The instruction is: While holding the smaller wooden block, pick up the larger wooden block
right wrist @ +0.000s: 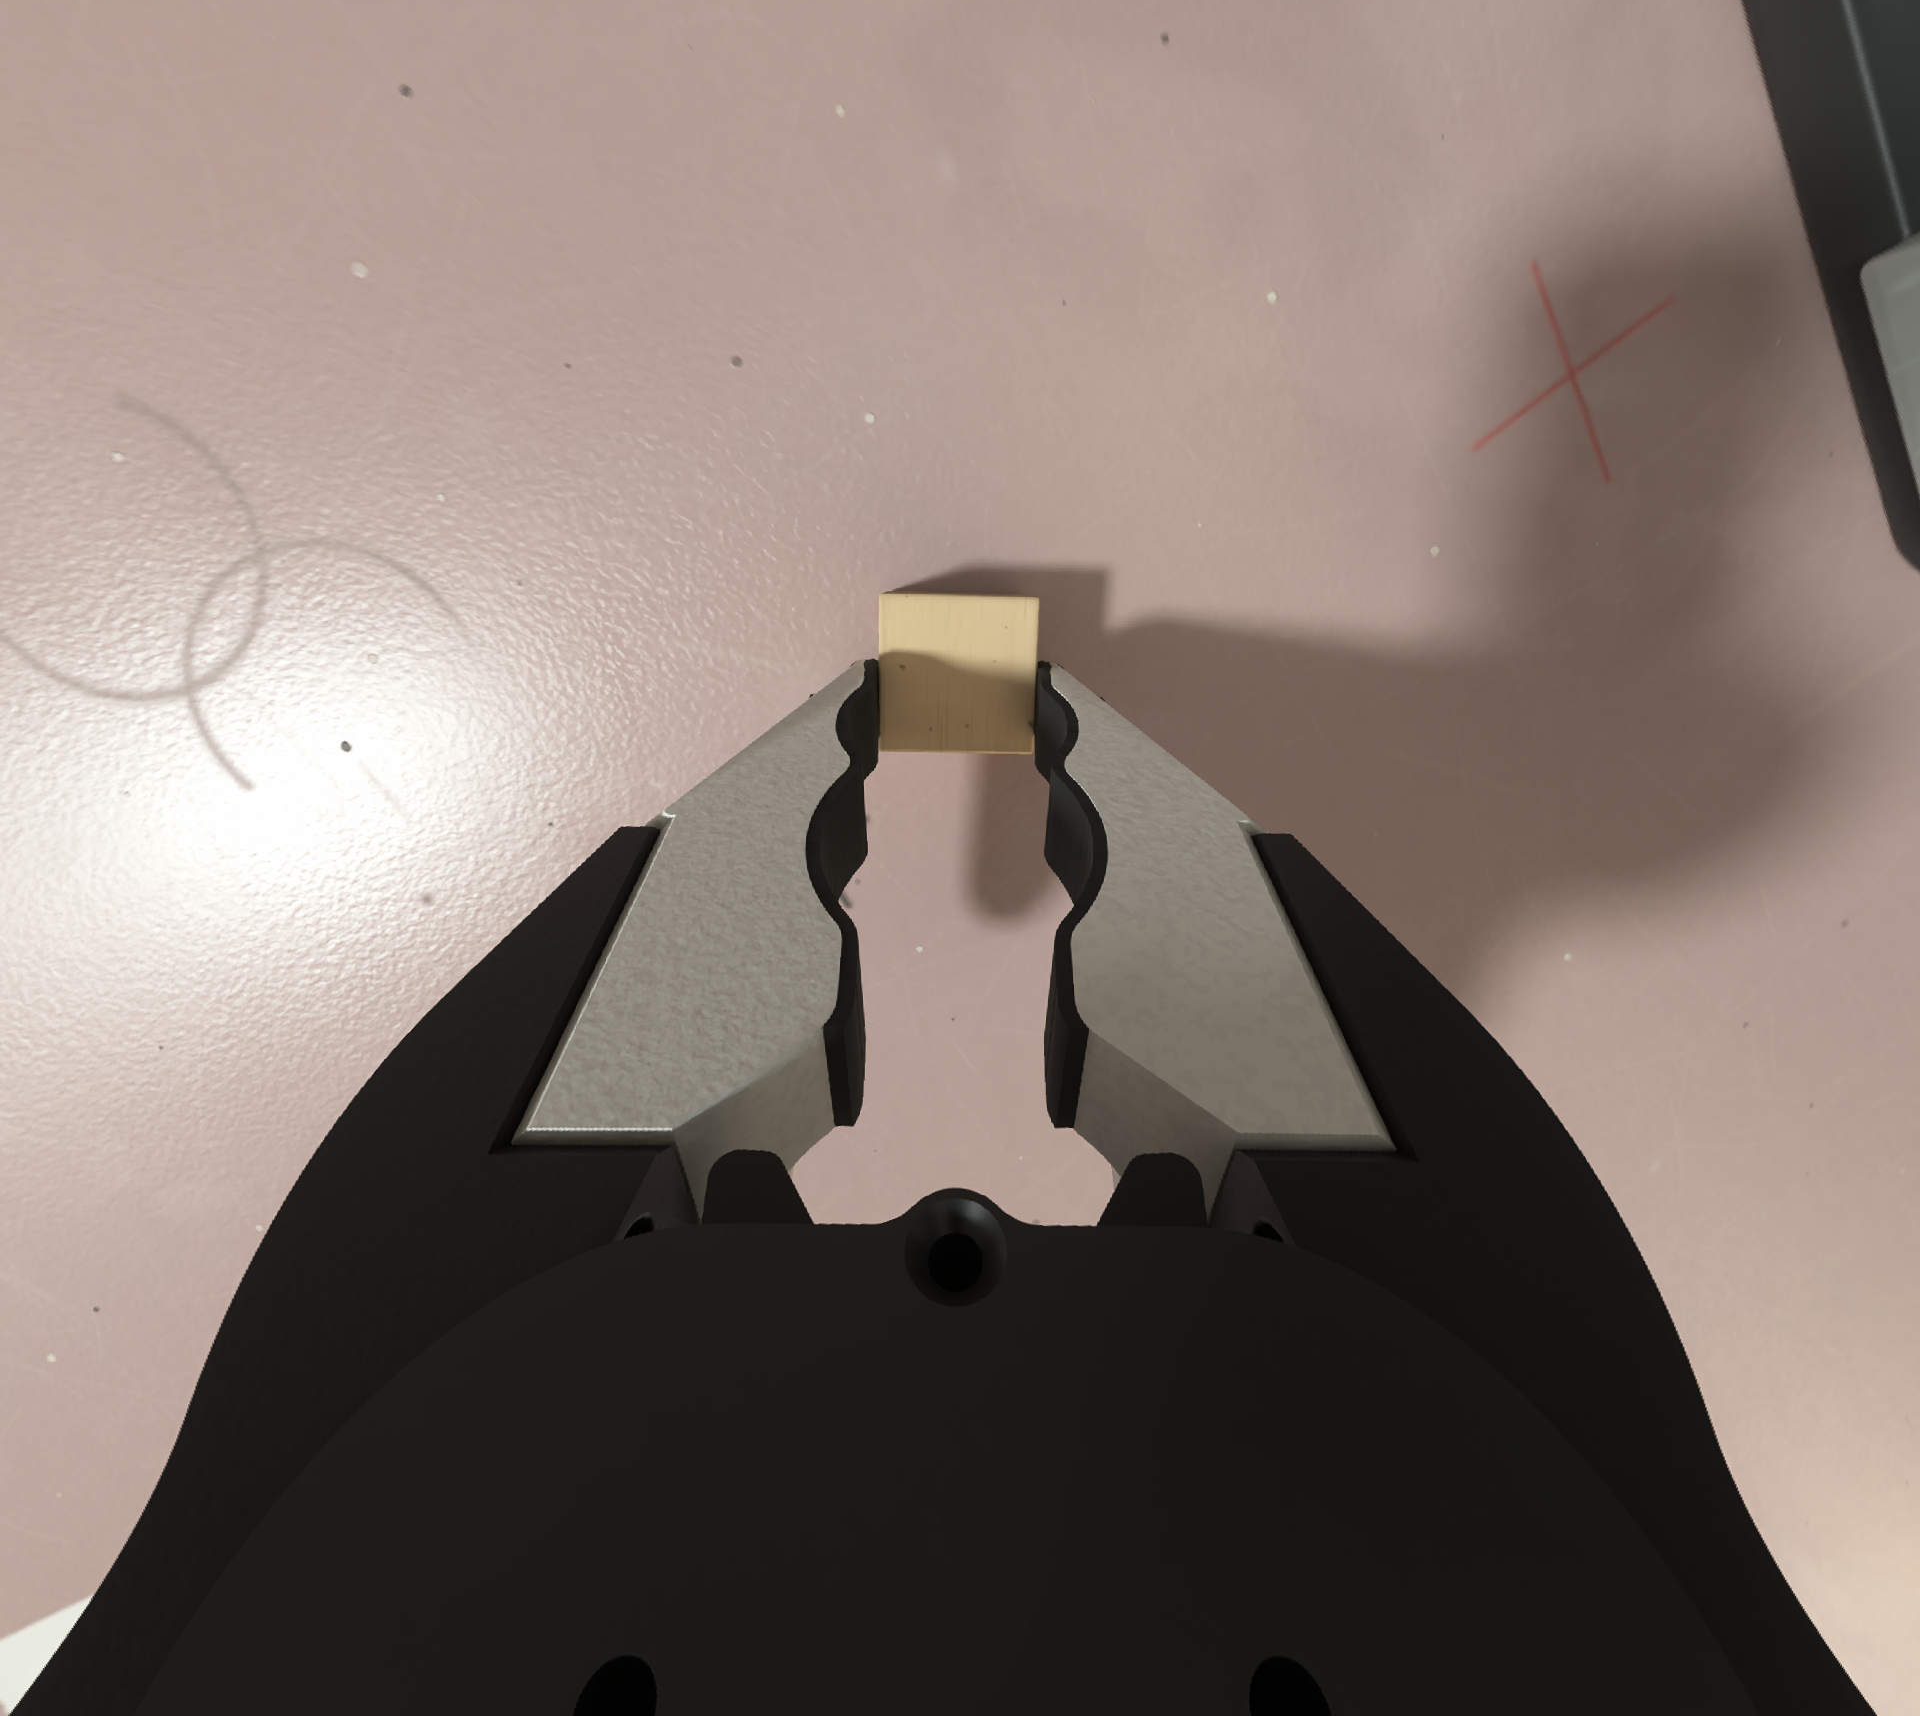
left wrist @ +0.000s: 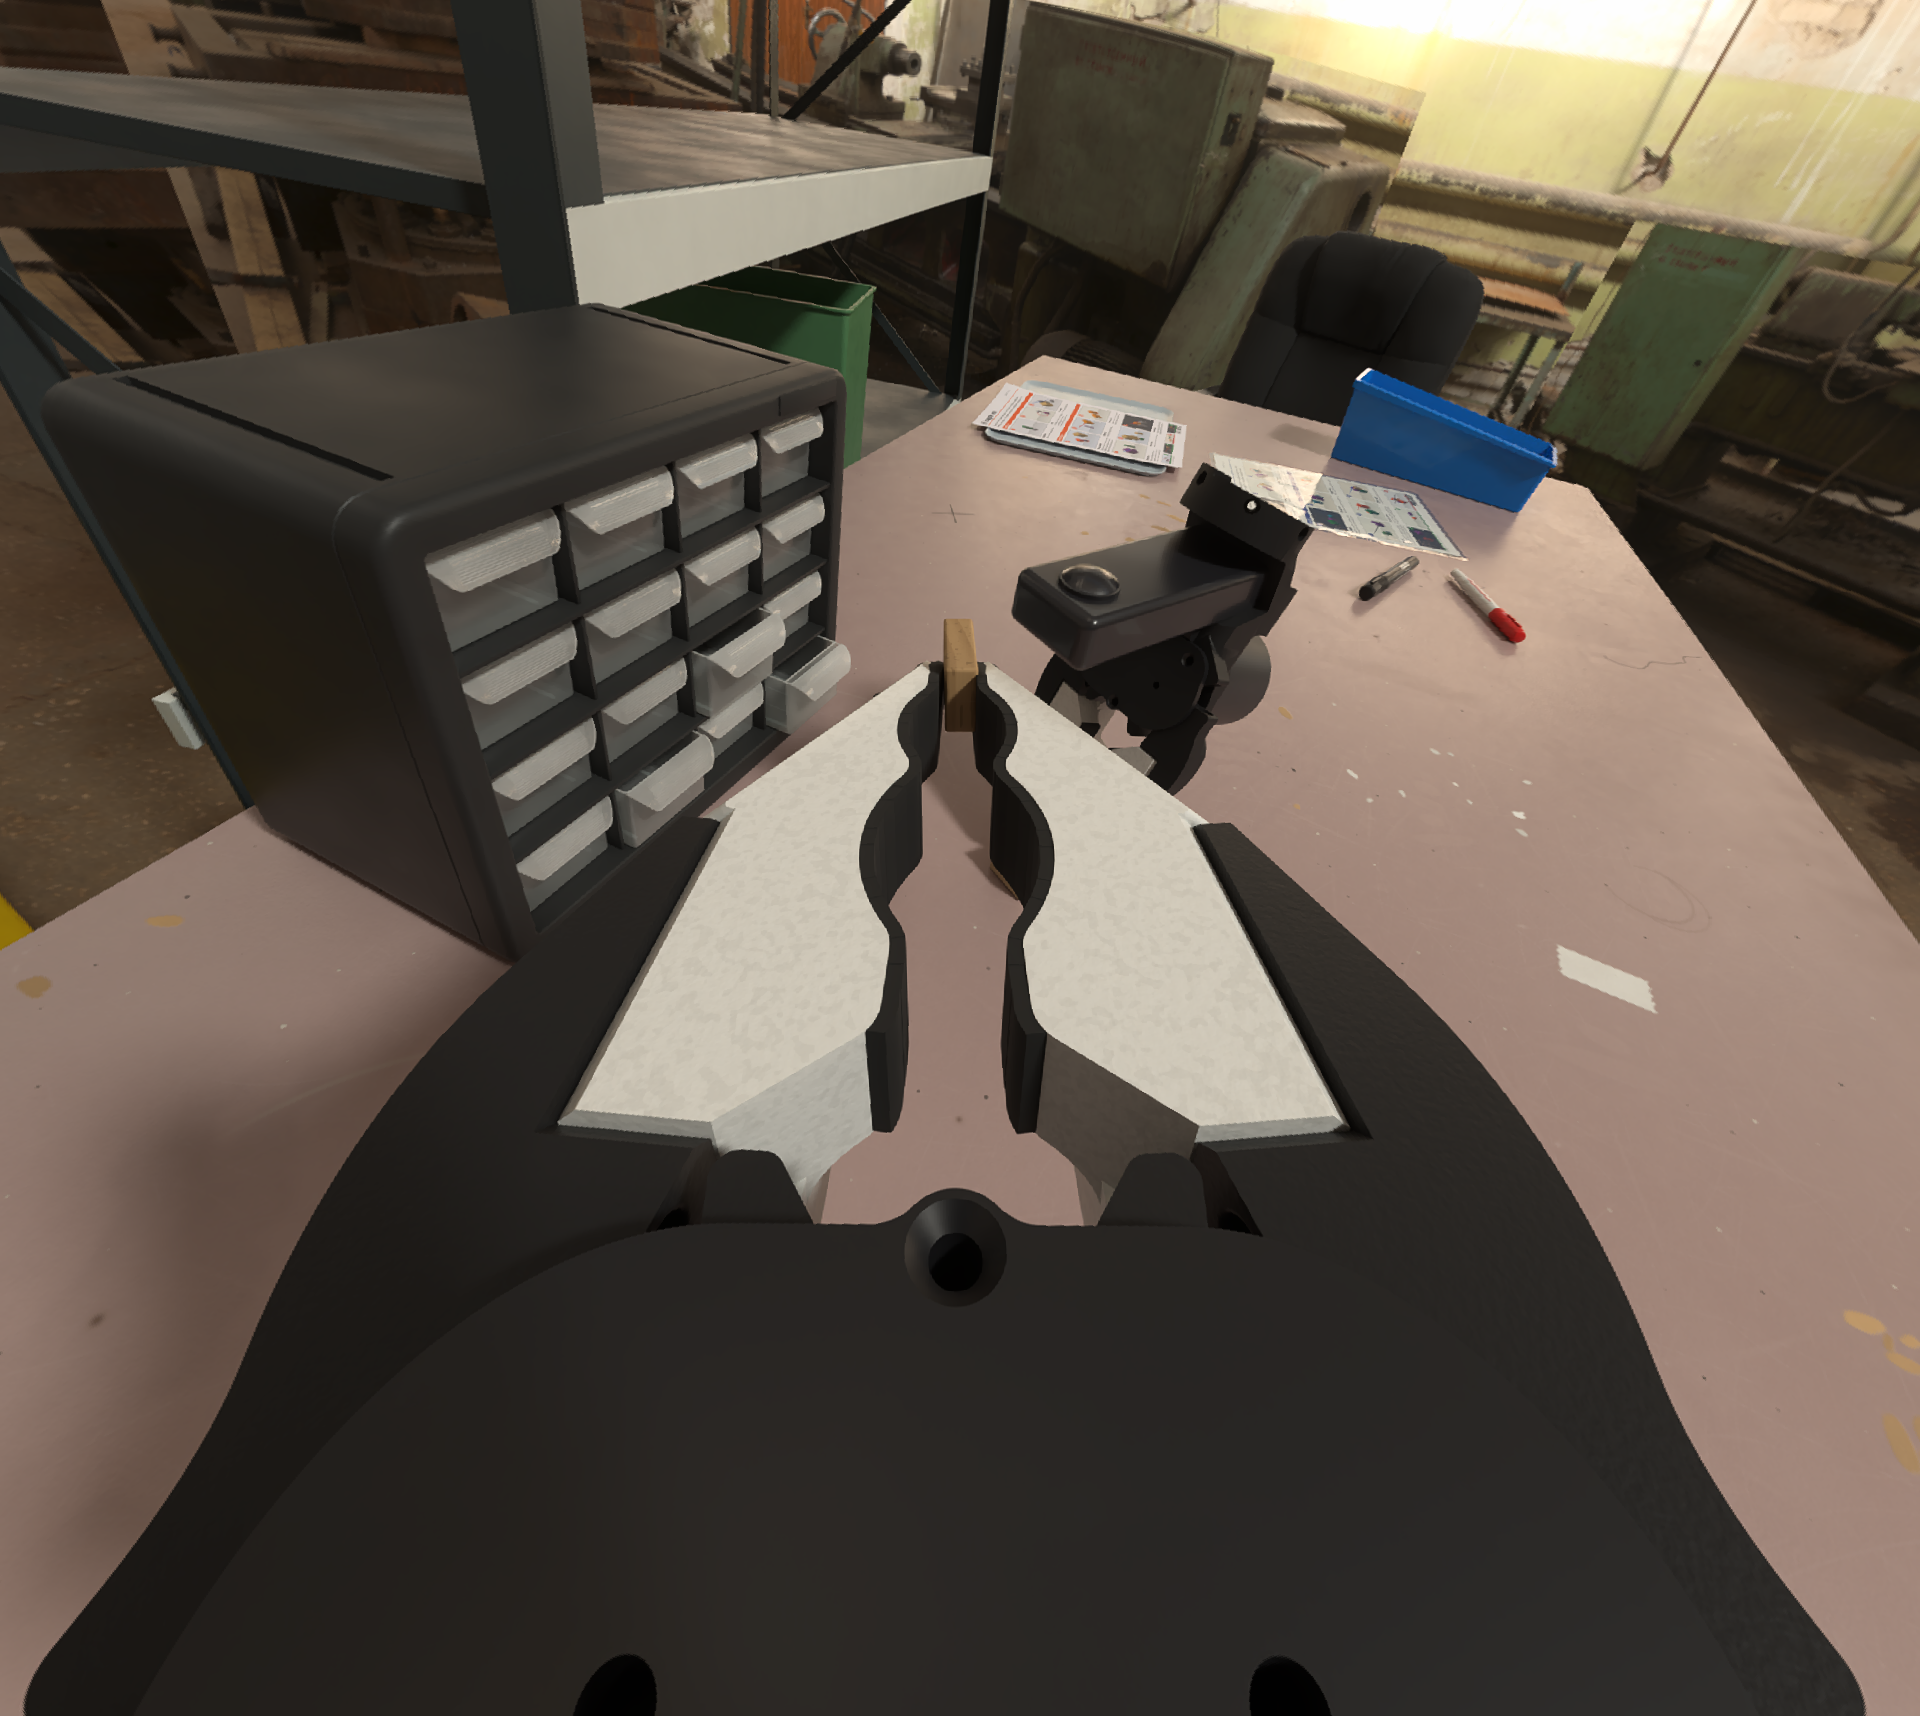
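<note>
My left gripper is shut on the smaller wooden block, a narrow tan piece standing upright between the fingertips above the pink table. My right gripper points down at the table and is shut on the larger wooden block, a pale square piece touched on both sides by the fingertips. The block casts a shadow up and to the right; I cannot tell whether it rests on the table or is off it. The right gripper also shows in the left wrist view, just right of my left fingertips.
A black drawer cabinet stands left of the grippers; its edge shows in the right wrist view. Farther back lie papers, a blue bin, a black marker and a red marker. A red cross marks the table.
</note>
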You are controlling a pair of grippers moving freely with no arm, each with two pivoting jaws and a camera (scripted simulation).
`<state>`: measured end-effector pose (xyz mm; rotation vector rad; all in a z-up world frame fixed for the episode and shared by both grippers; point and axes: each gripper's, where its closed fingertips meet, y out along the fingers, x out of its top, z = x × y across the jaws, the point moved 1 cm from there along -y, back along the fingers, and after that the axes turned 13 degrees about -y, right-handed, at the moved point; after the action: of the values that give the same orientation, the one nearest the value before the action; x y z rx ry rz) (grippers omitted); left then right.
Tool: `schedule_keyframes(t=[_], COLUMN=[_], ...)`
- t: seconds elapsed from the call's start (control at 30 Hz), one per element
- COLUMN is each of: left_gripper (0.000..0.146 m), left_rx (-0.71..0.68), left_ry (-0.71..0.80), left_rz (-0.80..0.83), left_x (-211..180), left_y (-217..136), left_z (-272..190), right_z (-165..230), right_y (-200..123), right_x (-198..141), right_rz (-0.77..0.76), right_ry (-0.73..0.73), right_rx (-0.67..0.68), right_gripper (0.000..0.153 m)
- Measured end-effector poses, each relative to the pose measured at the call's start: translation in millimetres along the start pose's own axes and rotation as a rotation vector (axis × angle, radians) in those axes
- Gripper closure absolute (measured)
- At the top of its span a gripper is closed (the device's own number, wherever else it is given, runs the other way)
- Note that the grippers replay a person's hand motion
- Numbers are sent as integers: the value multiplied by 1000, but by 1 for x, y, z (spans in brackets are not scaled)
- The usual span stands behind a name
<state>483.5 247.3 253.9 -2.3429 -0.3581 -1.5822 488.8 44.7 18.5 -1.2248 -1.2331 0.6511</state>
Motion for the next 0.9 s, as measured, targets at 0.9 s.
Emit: schedule_keyframes(t=[0.9], left_gripper=[142], left_rx=[-41], left_ry=[-4], left_rz=[-146], left_x=[25], left_y=[-24], left_z=[-10], right_z=[42], right_y=[-251], right_x=[75], right_rz=[-1587], right_ry=[170], right_rx=[1489], right_gripper=[123])
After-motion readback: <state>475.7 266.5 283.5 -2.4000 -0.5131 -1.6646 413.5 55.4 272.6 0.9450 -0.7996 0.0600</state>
